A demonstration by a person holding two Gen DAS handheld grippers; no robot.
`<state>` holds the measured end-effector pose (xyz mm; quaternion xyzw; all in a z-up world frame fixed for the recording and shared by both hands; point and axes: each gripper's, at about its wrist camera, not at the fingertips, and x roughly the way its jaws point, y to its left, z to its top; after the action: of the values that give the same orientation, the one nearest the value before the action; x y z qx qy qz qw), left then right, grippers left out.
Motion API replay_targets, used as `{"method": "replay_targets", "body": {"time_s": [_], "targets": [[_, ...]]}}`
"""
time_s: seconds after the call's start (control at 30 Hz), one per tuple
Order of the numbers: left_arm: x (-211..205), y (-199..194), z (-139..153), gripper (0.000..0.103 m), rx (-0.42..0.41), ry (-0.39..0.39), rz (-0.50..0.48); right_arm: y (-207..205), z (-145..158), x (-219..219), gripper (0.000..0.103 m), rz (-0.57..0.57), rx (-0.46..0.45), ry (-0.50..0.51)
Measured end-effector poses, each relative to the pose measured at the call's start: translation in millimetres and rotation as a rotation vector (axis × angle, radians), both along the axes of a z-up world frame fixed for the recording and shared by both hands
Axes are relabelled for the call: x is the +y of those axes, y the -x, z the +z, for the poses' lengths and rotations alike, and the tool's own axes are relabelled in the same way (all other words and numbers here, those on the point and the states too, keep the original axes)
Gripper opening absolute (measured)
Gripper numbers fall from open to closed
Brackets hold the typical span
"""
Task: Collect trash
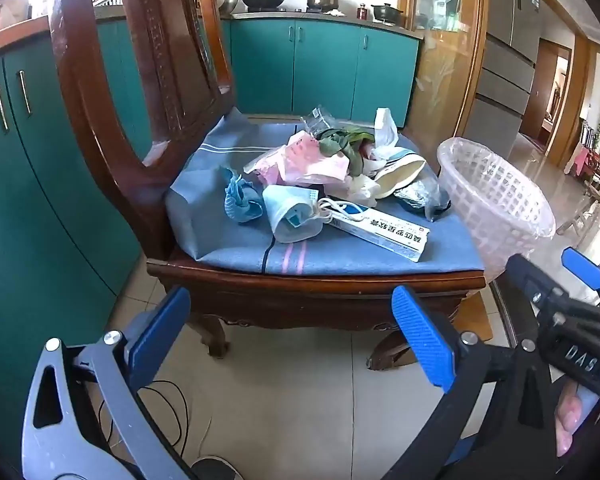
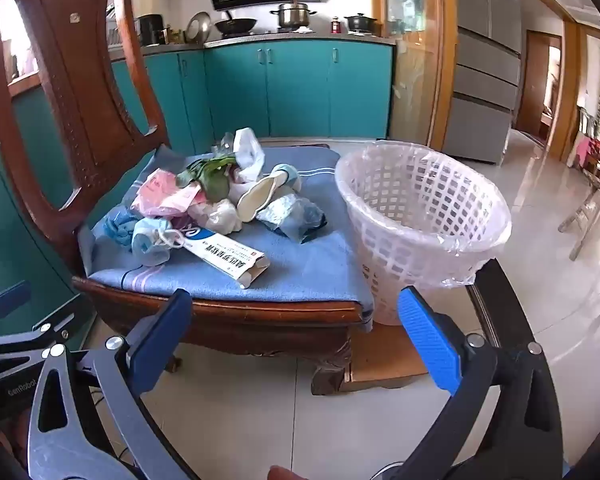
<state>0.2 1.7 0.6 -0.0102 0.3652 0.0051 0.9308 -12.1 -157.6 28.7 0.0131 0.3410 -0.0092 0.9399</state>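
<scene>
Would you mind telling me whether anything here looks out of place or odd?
Yes: a heap of trash lies on the chair's blue cushion, including face masks, wrappers and a long box, whose near end gapes open.

Blue seat cushion [image 2: 300, 264] with white and pink stripes; dark reddish-brown wooden chair [image 2: 72, 92]; white lattice wastebasket [image 2: 420, 216]; pale blue face mask [image 1: 290, 210]; teal cabinets [image 2: 300, 88]; blue ribbed fingers [image 2: 430, 346].

A carved wooden chair [image 2: 80, 92] with a blue striped seat cushion [image 2: 308, 256] stands on pale glossy floor tiles [image 2: 260, 420]. Behind it run teal cabinets [image 2: 296, 92] under a counter carrying pots [image 2: 294, 14]. A grey refrigerator [image 2: 486, 60] stands beside a wood-framed doorway [image 2: 540, 80], which is daylit.
</scene>
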Motion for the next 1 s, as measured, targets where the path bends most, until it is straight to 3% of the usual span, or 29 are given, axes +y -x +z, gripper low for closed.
{"method": "replay_targets", "body": {"time_s": [0.17, 0.2, 1.0], "targets": [[3.8, -3.3, 1.1, 0.101, 0.011, 0.008, 0.024, 3.9, -2.3, -0.8, 0.100, -0.033, -0.011, 0.042], [1.3, 0.6, 2.0, 0.101, -0.014, 0.004, -0.016, 1.3, -3.8, 5.2, 0.100, -0.029, 0.002, 0.058], [0.9, 2.5, -2.1, 0.101, -0.011, 0.000, -0.017, -0.6, -8.9, 2.6, 0.100, -0.026, 0.007, 0.050]]}}
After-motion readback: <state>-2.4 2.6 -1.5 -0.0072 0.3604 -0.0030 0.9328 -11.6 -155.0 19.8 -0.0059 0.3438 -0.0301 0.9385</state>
